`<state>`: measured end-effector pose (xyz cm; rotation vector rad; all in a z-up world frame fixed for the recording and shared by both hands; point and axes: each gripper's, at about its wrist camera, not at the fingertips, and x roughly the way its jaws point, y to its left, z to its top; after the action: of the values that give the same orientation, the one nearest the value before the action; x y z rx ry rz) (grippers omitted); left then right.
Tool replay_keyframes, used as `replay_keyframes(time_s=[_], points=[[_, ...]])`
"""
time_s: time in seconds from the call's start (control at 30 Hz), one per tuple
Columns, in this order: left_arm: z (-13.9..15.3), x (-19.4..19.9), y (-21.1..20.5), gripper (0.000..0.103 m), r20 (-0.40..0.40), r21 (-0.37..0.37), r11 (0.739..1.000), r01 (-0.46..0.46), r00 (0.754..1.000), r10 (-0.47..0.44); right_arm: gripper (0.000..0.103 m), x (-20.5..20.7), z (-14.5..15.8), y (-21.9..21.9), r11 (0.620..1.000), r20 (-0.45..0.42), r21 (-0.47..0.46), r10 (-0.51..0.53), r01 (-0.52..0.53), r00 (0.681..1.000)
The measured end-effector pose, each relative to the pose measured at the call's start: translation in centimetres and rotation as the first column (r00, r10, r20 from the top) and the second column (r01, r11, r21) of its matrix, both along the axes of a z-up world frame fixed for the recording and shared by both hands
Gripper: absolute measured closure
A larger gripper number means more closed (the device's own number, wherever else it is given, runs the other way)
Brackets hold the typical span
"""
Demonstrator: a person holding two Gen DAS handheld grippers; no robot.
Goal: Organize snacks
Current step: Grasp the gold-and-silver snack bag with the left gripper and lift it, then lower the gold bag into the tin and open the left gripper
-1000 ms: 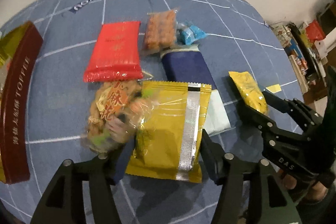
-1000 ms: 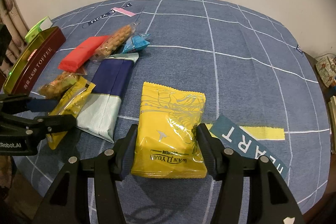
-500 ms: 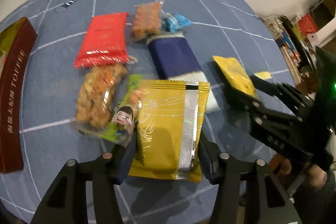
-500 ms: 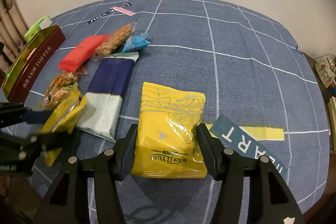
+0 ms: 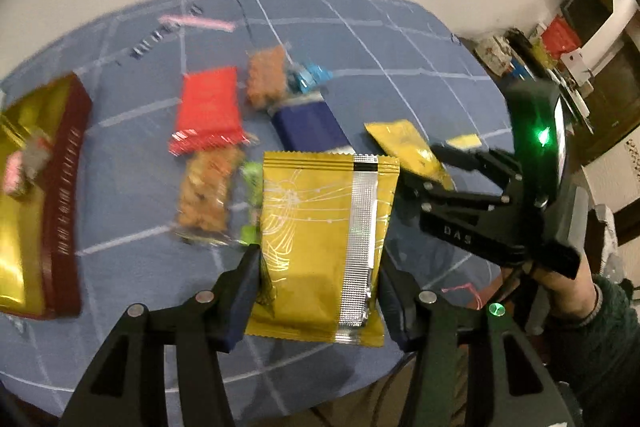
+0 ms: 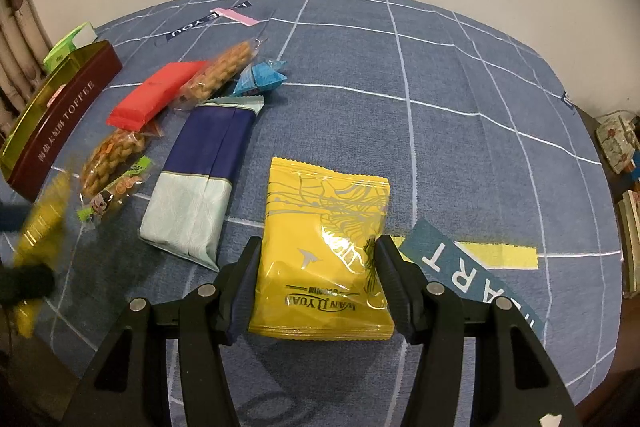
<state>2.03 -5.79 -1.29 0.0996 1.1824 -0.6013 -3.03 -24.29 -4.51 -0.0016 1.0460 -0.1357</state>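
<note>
While the gold snack packet [image 5: 320,247] hangs seam side up between the left gripper [image 5: 318,291] fingers, both pads pinch its lower edges, clear of the blue tablecloth [image 5: 132,155]. Over on the right, the yellow Wan Li Yuan packet [image 6: 324,251] sits clamped in the right gripper [image 6: 316,287], lower half squeezed between the fingers, above the cloth beside a navy-and-mint pouch [image 6: 200,183].

— We see a glossy foil-like gold packet [image 5: 320,247] with a ribbed silver seam, and a shiny yellow plastic packet [image 6: 324,255] catching glare.

— We agree. The tablecloth [image 6: 460,155] looks like matt woven cloth (slightly rough). The toffee box [image 6: 60,123] has a smooth maroon side and a mirror-like gold lining.
</note>
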Motion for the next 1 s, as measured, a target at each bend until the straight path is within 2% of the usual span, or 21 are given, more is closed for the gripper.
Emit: replay_keyframes(time_s=[0.17, 0.3, 0.47, 0.63, 0.73, 0.8, 1.0], points=[[2.1, 1.4, 3.6, 0.048, 0.077, 0.033, 0.996, -0.082, 0.994, 0.08, 0.049, 0.1, -0.1, 0.3, 1.0, -0.005, -0.022, 0.001, -0.001, 1.0], [3.0, 3.1, 7.8, 0.048, 0.107, 0.053, 0.981, -0.187, 0.978, 0.18, 0.049, 0.1, -0.1, 0.5, 0.999, -0.009, -0.037, -0.002, 0.001, 1.0], [3.5, 4.6, 13.7, 0.048, 0.152, 0.115, 0.943, -0.311, 0.944, 0.292, 0.049, 0.2, -0.3, 0.7, 0.999, -0.015, -0.052, -0.011, 0.01, 1.0], [2.7, 6.8, 19.1, 0.048, 0.194, 0.217, 0.887, -0.406, 0.909, 0.369, 0.048, 0.4, -0.5, 0.8, 0.998, -0.021, -0.062, -0.026, 0.025, 0.999], [1.7, 8.1, 21.7, 0.048, 0.207, 0.273, 0.856, -0.439, 0.896, 0.394, 0.048, 0.5, -0.5, 0.8, 0.997, -0.024, -0.067, -0.034, 0.033, 0.999], [0.9, 8.6, 23.0, 0.048, 0.198, 0.296, 0.844, -0.448, 0.893, 0.405, 0.048, 0.5, -0.5, 0.8, 0.997, -0.026, -0.068, -0.04, 0.039, 0.999], [-1.5, 9.6, 23.8, 0.048, 0.171, 0.354, 0.838, -0.416, 0.909, 0.379, 0.047, 0.8, -0.6, 1.0, 0.995, -0.033, -0.081, -0.055, 0.052, 0.998]])
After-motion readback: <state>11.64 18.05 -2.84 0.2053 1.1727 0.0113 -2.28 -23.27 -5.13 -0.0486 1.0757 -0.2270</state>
